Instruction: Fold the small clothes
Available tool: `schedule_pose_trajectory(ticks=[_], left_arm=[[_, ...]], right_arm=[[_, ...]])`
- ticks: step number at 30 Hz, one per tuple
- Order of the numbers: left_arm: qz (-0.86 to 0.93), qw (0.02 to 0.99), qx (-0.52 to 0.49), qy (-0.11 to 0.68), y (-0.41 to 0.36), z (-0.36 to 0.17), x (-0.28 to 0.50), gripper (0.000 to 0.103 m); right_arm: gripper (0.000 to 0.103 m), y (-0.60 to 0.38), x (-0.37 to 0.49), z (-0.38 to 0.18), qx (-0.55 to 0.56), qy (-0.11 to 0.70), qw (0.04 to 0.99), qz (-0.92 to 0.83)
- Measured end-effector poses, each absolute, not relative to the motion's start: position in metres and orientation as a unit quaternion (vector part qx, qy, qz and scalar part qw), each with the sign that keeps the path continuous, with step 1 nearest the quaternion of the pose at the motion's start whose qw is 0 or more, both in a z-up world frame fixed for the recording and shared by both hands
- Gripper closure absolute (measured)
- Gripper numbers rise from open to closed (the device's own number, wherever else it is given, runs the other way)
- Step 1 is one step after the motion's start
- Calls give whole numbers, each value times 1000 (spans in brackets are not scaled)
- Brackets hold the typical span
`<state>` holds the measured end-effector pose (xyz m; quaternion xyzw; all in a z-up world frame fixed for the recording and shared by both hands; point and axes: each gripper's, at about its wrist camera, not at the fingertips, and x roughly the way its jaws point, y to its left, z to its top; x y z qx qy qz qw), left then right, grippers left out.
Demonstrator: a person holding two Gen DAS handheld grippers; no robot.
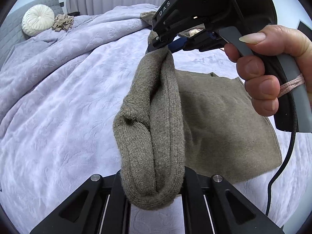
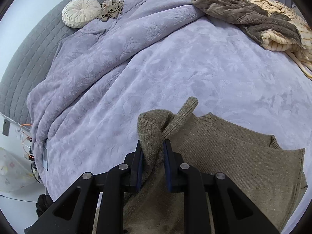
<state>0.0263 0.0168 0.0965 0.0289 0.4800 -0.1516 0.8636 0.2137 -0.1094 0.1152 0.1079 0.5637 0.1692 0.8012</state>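
Observation:
An olive-brown knit sweater (image 1: 224,128) lies flat on the lilac bedspread (image 1: 68,97); it also shows in the right wrist view (image 2: 243,167). Its sleeve (image 1: 156,128) is lifted off the bed. My left gripper (image 1: 154,187) is shut on the lower part of the sleeve. My right gripper (image 1: 161,44) is shut on the sleeve's upper end, held by a hand. In the right wrist view the right gripper (image 2: 153,146) pinches bunched sleeve fabric (image 2: 152,132), with the ribbed cuff (image 2: 185,113) sticking up past the fingers.
A round cream cushion (image 2: 81,14) and a crumpled beige garment (image 2: 111,9) lie by the grey headboard (image 2: 29,58). A pile of brown and cream-striped clothes (image 2: 253,21) sits at the far right of the bed. The bed's left edge drops to the floor (image 2: 17,175).

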Motion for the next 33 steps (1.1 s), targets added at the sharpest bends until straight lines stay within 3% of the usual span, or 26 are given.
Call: schedule_pose_trajectory(ticks=[33], left_arm=[[-148, 854, 163, 471, -110, 126, 3, 94]], right_arm=[[83, -256, 166, 134, 184, 515, 820, 168]])
